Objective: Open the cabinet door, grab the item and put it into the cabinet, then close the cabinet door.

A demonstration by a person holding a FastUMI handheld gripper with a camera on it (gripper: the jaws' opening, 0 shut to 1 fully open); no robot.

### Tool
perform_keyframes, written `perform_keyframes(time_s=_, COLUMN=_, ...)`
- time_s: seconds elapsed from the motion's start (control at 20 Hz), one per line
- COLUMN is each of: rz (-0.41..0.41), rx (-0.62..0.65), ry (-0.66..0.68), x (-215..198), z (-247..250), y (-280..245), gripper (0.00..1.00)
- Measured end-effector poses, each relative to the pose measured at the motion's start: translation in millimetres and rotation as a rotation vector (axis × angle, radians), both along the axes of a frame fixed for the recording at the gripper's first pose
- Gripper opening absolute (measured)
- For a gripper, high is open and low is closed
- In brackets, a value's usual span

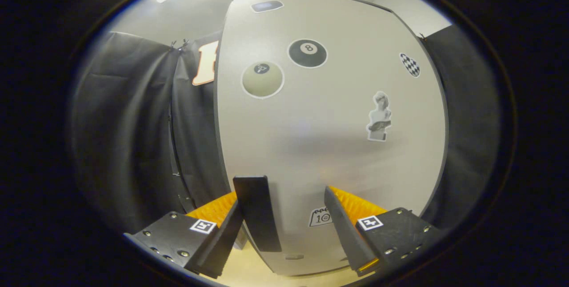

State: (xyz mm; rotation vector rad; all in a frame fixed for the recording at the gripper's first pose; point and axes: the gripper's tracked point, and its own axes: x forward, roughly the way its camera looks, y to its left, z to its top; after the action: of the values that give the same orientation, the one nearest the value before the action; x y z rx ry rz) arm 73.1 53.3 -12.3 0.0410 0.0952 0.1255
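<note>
Here we face the cabinet door, flat and close ahead. Our fingers are spread apart, holding nothing; it could be before opening or after closing.

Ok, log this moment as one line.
gripper: open, holds nothing | cabinet door: flat panel with stickers, close ahead of the fingers | item: not located | door open or shut: cannot tell

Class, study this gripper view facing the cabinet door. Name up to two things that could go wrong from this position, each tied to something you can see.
1. The gripper is open with nothing between its fingers, close to the door. No handle is visible on the flat face, so the fingers may slide off or bump it.
2. The black cloth hangs beside the door's left edge; a finger working there could snag it.
</note>
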Motion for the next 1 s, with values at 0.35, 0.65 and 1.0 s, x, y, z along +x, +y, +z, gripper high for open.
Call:
perform_keyframes(time_s=0.35, rz=-0.025, rx=-0.025, ry=-0.024, x=-0.4, z=-0.1, y=-0.3, gripper=1.00)
perform_keyframes(time_s=0.65, rz=-0.018, rx=-0.038, ry=-0.036, x=-0.7, z=-0.6, y=-0.2, gripper=1.00)
perform_keyframes(time_s=1.0, rz=0.078, rx=0.029, ry=-0.137, x=-25.0, z=28.7, y=-6.9, gripper=1.00)
